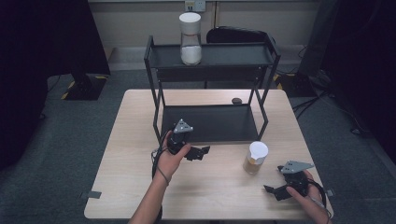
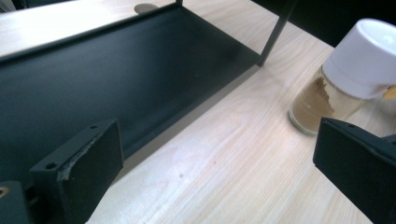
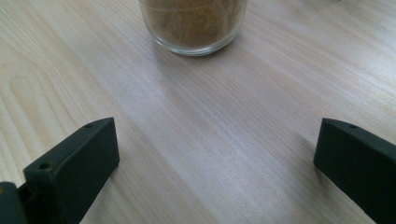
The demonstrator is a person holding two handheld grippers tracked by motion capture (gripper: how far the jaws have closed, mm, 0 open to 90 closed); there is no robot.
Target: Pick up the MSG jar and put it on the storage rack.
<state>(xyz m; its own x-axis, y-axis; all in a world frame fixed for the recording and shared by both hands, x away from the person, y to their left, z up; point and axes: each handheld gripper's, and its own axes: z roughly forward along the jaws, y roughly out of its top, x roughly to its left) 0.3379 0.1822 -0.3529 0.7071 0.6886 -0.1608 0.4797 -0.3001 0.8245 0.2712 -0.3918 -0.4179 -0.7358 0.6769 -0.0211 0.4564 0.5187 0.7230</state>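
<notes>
Nearest the person, the right hand-held gripper (image 1: 275, 190) rests low over the pale wooden table (image 1: 140, 186) with its jaws spread wide and nothing between them; in its own view they frame bare wood, with the base of the small glass jar of brown powder with a white cap (image 3: 194, 25) straight ahead. That jar (image 1: 255, 157) stands upright on the table, just in front of the rack and near the right hand-held gripper, touching neither hand-held gripper.

To the left, the left hand-held gripper (image 1: 200, 152) is also wide open and empty, aimed sideways toward the jar (image 2: 345, 77) along the front edge of the black metal two-tier rack (image 1: 210, 122).

Farther back, a taller glass jar of white powder with a white cap (image 1: 190, 38) stands on the rack's top shelf.

The jar is narrow with a bulky cap, so it looks top-heavy. A jaw tip arriving off-centre would likely tip it or push it along the wood. Gripping the smooth glass low down could let it swing, and lifting it toward the rack risks knocking the frame.
</notes>
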